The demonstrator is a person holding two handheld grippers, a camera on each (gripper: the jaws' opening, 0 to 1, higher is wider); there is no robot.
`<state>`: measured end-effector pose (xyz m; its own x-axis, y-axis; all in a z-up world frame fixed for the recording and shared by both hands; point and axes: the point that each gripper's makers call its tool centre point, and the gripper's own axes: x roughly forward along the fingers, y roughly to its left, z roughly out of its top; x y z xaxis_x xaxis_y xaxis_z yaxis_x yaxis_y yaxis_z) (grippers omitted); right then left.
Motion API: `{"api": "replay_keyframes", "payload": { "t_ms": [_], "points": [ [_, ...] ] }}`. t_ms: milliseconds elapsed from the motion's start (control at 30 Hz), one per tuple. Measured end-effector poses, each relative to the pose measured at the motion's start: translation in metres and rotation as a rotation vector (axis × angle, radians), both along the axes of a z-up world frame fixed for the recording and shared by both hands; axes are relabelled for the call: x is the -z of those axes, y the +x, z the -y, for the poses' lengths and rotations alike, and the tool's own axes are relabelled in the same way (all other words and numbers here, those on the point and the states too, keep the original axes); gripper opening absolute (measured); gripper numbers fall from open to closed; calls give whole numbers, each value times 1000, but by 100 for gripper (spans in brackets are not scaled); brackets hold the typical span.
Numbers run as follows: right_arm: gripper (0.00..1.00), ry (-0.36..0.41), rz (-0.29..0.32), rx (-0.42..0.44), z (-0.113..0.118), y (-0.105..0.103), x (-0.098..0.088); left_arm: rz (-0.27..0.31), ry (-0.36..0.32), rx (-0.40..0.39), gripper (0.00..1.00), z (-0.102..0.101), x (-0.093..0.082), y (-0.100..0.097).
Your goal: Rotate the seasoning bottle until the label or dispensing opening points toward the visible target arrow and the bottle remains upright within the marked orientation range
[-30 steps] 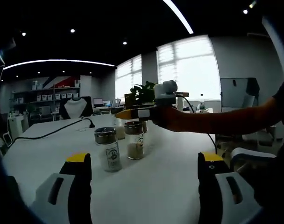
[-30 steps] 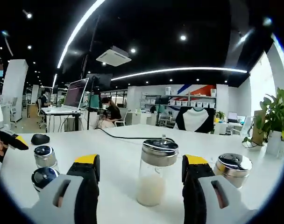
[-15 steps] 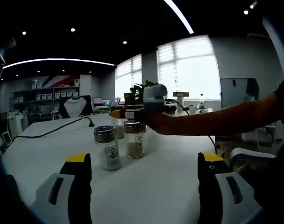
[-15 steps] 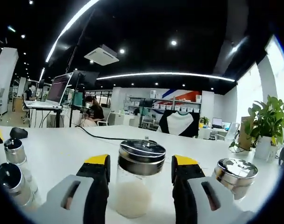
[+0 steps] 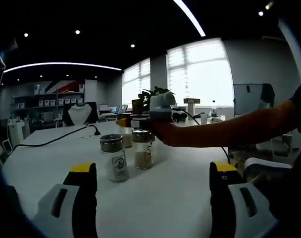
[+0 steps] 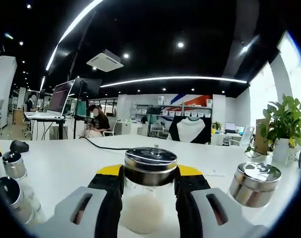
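R gripper (image 6: pixel 149 191): jaws closed in on the seasoning bottle (image 6: pixel 149 191), yellow tips touching the glass on both sides just below the steel lid; bottle upright on the white table (image 6: pixel 66 166), white powder inside. 3 other bottles in right gripper view: 1 at right (image 6: pixel 253 183), 2 at left edge (image 6: pixel 13 166). L gripper (image 5: pixel 153 198): jaws wide apart, holding nothing, low over the table. Ahead of it 2 bottles side by side (image 5: pixel 114 157), w/ R gripper (image 5: pixel 140 120) and a person's arm (image 5: pixel 229 130) behind them.
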<state>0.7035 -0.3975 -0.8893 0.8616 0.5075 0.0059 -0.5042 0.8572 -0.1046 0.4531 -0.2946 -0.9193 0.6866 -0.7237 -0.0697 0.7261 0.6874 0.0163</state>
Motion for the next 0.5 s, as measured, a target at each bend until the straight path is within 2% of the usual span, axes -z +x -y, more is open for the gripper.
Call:
{"api": "replay_keyframes", "payload": {
  "t_ms": [333, 433, 500],
  "points": [
    [37, 27, -4, -31, 4, -10, -8, -1, -17, -5, 100, -1, 0, 2],
    [37, 32, -9, -51, 5, -18, -13, 0, -25, -5, 98, 0, -1, 1],
    [37, 13, -7, -88, 5, -32, -13, 13, -35, -19, 95, -2, -5, 2]
  ]
}}
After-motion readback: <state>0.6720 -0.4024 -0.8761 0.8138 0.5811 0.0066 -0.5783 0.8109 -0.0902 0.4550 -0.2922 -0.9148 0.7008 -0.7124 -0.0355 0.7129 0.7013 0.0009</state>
